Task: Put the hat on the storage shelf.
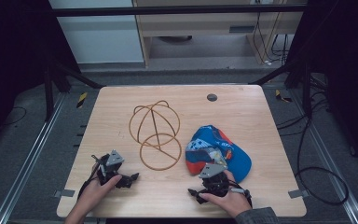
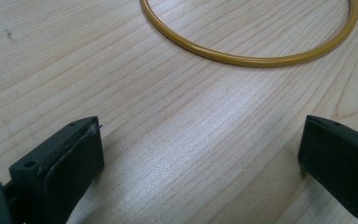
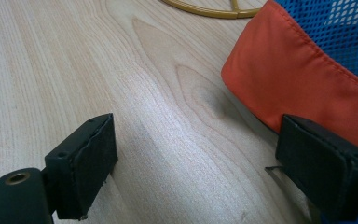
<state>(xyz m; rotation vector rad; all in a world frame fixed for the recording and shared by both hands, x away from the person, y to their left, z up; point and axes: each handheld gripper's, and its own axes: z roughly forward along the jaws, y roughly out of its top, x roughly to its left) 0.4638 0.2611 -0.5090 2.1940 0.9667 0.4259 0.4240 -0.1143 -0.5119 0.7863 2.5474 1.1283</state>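
cap (image 1: 218, 151) by table (image 1: 121, 107) front-right edge, beside wire stand (image 1: 156, 135) | soft, light, floppy; likely grab orange brim (image 3: 307, 79) | right gripper (image 3: 200, 154) jaws apart, empty, at brim | left gripper (image 2: 200, 154) jaws apart, empty, front-left

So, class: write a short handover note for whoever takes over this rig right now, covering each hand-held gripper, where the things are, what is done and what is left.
Left hand-held gripper: open, empty, low over the table, near the base ring of the wire hat stand.
Right hand-held gripper: open, empty, beside the orange edge of the cap.
The cap lies on the table to the right of the stand, not on it.
Done: nothing gripped yet.
Left: probably grip the cap and set it over the stand's dome.
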